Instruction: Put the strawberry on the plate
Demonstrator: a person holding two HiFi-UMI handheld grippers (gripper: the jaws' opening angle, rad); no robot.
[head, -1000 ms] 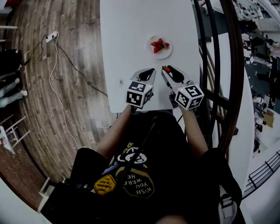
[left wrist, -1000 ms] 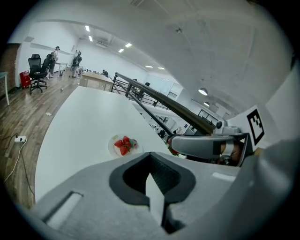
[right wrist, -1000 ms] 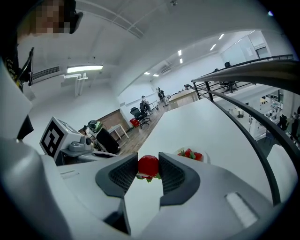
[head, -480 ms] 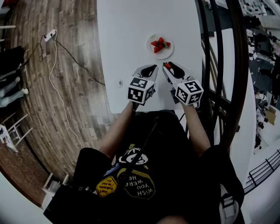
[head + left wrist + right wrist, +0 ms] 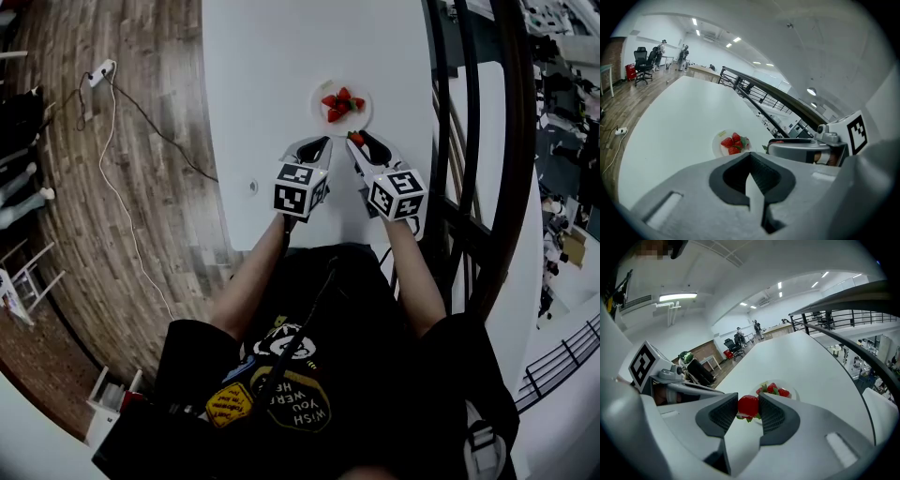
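A small white plate (image 5: 359, 116) holding three strawberries (image 5: 339, 101) sits on the white table (image 5: 272, 66). In the right gripper view a red strawberry (image 5: 748, 405) is clamped between the jaws of my right gripper (image 5: 749, 414), just short of the plate (image 5: 791, 391). The head view shows that gripper (image 5: 358, 139) with the held strawberry (image 5: 356, 139) near the plate's front edge. My left gripper (image 5: 320, 145) hovers beside it, shut with nothing in it. Its own view shows the plate (image 5: 717, 142) ahead and the closed jaws of the left gripper (image 5: 751, 177).
The table's front edge lies right under both grippers. A dark curved railing (image 5: 487, 141) runs along the table's right side. A cable and power strip (image 5: 98, 73) lie on the wooden floor at the left. A small round mark (image 5: 253, 186) shows on the table's left part.
Both grippers have moved a little forward, toward the plate, the right one carrying the strawberry along.
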